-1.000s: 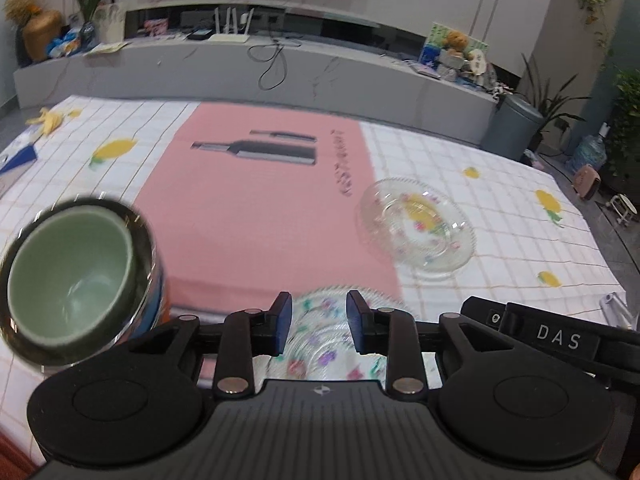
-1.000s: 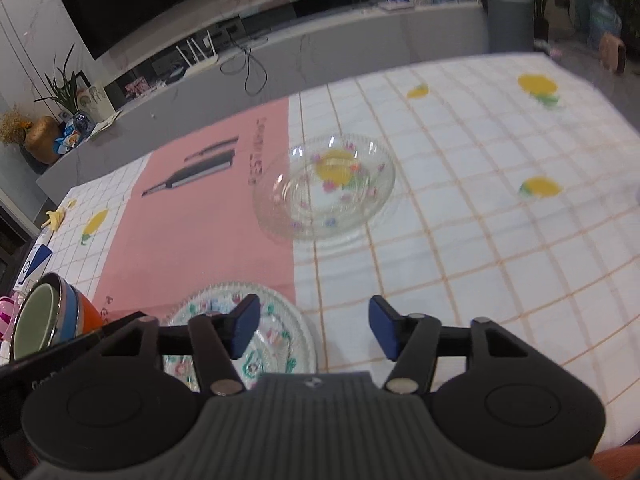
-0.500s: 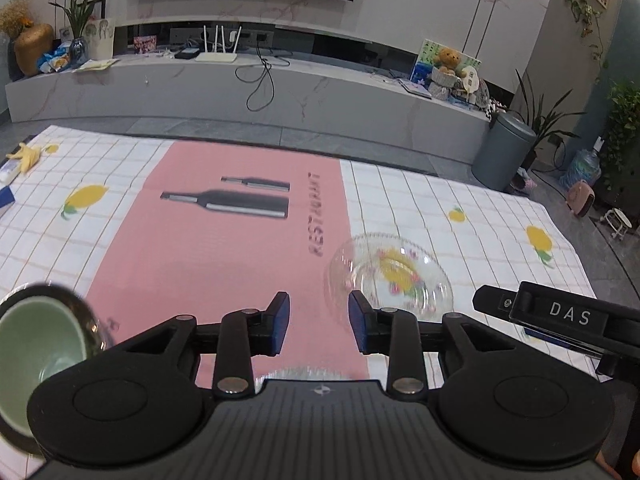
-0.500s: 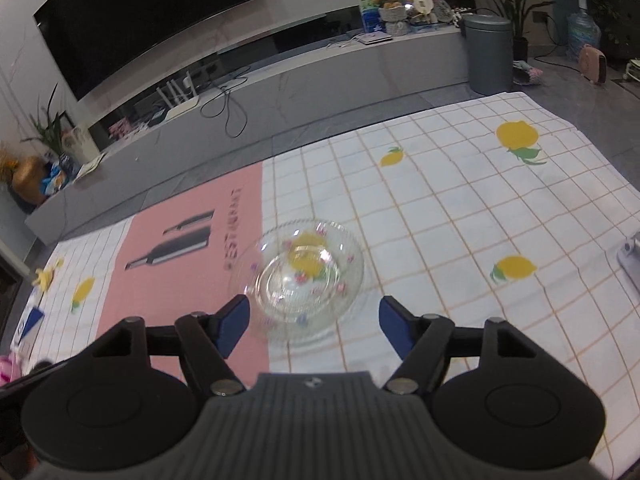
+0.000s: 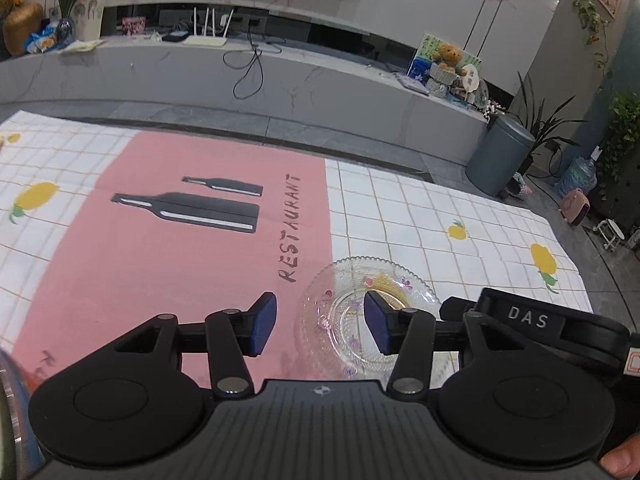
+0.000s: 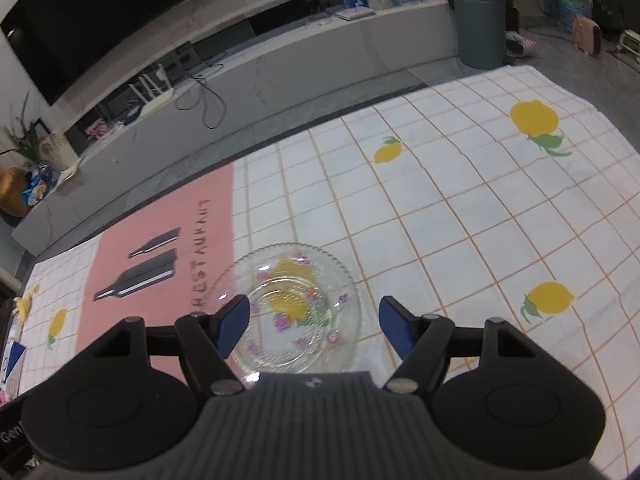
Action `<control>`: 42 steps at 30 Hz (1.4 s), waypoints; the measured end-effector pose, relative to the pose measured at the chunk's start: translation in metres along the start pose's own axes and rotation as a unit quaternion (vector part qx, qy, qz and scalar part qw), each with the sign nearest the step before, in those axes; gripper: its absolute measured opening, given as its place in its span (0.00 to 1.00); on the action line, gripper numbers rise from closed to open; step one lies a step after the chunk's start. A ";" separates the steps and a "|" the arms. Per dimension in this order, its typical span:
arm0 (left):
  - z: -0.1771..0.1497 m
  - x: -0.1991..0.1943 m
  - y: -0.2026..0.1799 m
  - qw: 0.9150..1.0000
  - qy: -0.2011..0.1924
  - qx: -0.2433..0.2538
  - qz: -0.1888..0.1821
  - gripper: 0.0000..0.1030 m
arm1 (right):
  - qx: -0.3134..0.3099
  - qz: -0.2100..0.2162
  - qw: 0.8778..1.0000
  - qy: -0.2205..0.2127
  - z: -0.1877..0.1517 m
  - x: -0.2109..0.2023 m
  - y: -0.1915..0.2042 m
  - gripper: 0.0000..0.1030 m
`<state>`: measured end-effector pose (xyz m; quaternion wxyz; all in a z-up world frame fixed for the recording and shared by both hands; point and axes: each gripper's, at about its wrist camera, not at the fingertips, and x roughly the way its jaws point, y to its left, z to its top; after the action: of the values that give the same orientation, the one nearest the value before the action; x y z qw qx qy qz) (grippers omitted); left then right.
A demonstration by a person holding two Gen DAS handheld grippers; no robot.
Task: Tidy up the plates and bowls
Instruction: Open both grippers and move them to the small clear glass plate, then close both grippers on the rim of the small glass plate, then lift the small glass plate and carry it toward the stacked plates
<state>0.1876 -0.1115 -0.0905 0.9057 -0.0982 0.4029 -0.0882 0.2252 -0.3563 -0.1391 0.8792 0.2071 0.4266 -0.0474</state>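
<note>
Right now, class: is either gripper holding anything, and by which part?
Nothing is held. The left gripper and right gripper are open above the glass plate.

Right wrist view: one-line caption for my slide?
Open right tongs hover above a clear floral glass plate on the lemon-print tablecloth.

The left gripper is matte black plastic with a ribbed central housing carrying a small round cross-mark emblem. On either side of that housing sit two large round discs, each with a raised inner circle. Angular black linkage arms with silver screw heads at the pivots lead forward to flat dark-blue fingers. The right gripper has the same black ribbed housing, emblem, twin discs, silver screws and brighter blue fingers. Right of the left housing, it appears with white "DAS" lettering, and a fingertip of bare skin shows.
</note>
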 end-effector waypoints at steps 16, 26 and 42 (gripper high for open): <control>-0.003 0.064 0.025 0.996 0.046 -0.075 -0.009 0.56 | 0.092 -0.015 0.995 0.033 0.016 0.043 -0.049 0.49; -0.007 0.068 0.029 0.996 0.051 -0.076 -0.014 0.54 | 0.082 -0.002 0.996 0.039 0.010 0.050 -0.043 0.37; -0.007 0.071 0.019 0.997 0.056 -0.058 -0.012 0.18 | 0.072 0.016 0.996 0.051 0.003 0.056 -0.033 0.11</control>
<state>0.2311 -0.1112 -0.1501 0.8733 -0.1500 0.4563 -0.0814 0.2540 -0.3826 -0.1911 0.8400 0.2784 0.4626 -0.0533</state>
